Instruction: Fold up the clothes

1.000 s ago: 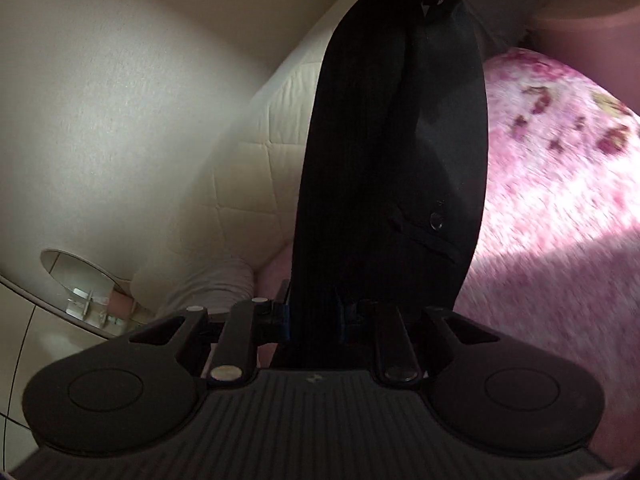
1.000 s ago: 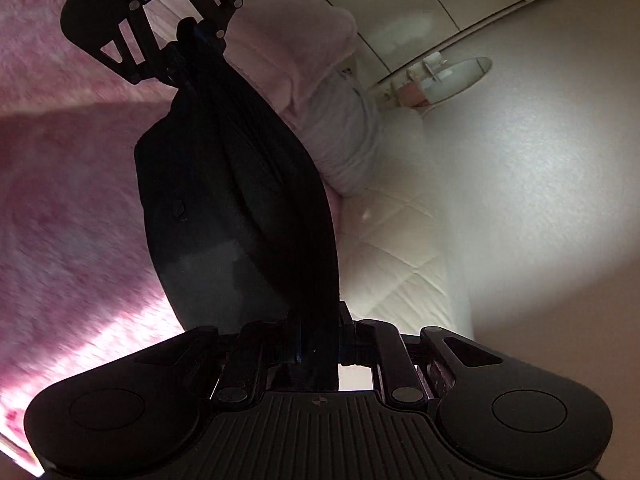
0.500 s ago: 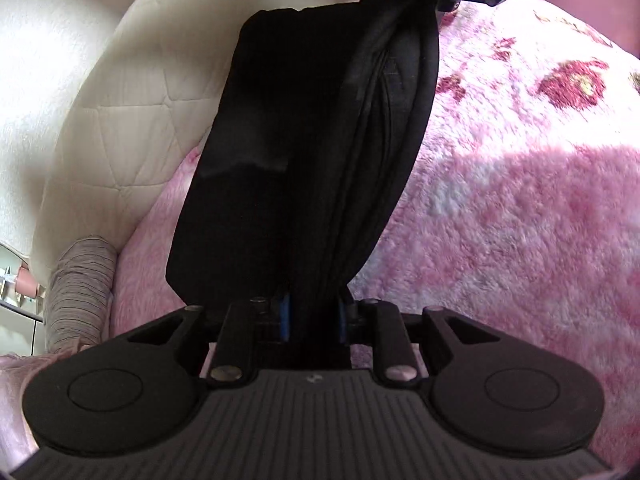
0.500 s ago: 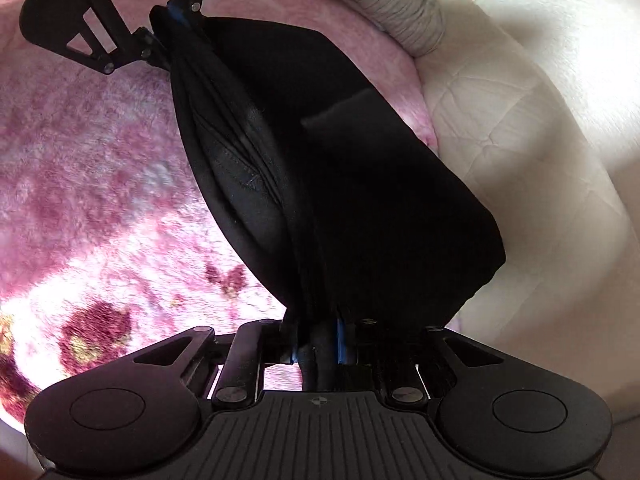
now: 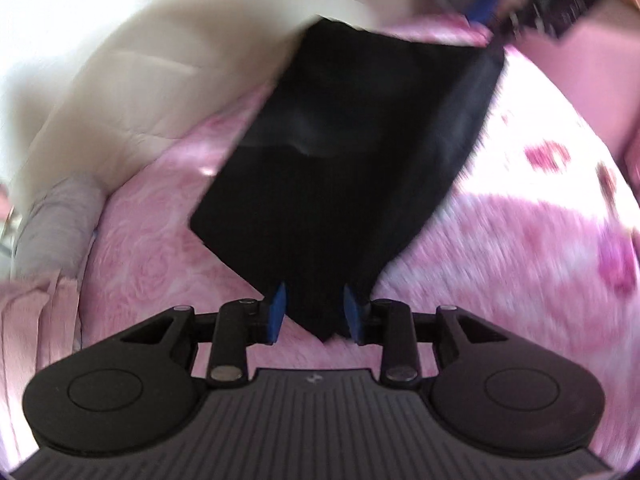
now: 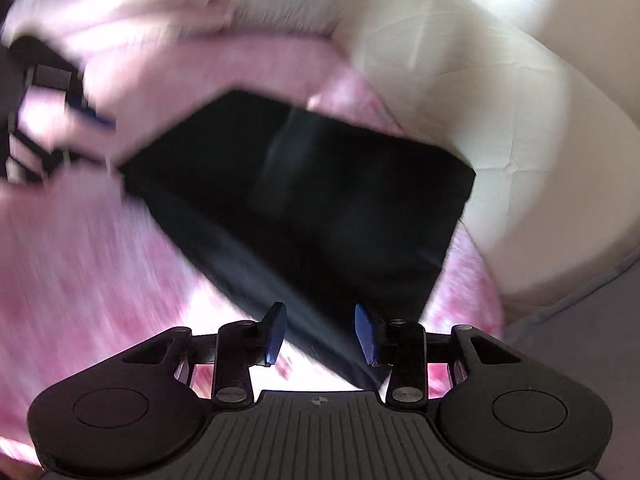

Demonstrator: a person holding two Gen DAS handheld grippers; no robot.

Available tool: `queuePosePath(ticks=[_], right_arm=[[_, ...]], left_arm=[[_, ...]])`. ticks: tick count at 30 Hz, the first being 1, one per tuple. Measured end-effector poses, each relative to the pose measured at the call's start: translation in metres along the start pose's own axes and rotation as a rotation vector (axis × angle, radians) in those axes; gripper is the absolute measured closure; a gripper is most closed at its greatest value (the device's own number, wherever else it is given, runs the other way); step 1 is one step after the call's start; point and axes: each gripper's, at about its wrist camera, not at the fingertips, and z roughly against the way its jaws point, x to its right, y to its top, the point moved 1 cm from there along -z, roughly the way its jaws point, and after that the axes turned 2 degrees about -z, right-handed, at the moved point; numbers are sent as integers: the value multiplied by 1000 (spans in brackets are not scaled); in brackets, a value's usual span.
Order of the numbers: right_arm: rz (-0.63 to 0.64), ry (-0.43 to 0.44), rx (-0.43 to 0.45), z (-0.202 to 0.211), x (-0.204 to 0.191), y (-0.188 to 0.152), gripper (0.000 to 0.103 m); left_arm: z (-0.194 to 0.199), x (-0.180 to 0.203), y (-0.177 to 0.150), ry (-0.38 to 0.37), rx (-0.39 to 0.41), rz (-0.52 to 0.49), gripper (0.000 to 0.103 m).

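Now that the black garment (image 5: 344,168), a second ago hanging taut between my grippers, lies folded on the pink blanket (image 5: 520,240), I let go: left gripper (image 5: 314,312) and right gripper (image 6: 322,332) are both opening, cloth loose between the pads.

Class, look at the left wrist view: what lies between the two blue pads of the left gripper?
A corner of the black garment lies between the opening left gripper pads, resting on the pink blanket.

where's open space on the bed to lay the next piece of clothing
The pink blanket lies bare on the black garment's side away from the cream quilted headboard. The strip between garment and headboard is narrow, and a grey striped pillow crowds that corner.
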Motion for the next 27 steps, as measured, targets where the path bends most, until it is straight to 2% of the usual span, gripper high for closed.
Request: queuePosePath(ticks=[4,6,9,12,14,16,21,24,27], right_arm=[[-176,77,32,-28,10,20,63],[-223,100,-10,-49,13,20,64],[-186,124,-81,-62,12,1,64],[-63,109,-68,-56,5,-11,64],[-82,123,-85,-51,11,-5,64],[-107,135,-96,-46,18,1,64],[-182,106,24,-22,59,53,64],[-221,46,47,-45,93,83,64],[-271,7,79,-82,120,109,64]], left_arm=[[-34,-8,13,-16,-19,106,76],[-55,-4,9,-37,-64,85,77],[-67,5,-3,-42,-54,0,77],[-66,0,1,-56,-67,-11,77],[-66,-6,8,-66,-81,-11,77],[-60,-18,18,-59,-61,7,77],[-69,-58,48,-1,-24,72,77],[-93,-83,66,33,-24,126,77],[-124,-106,76,23,-49,199,77]])
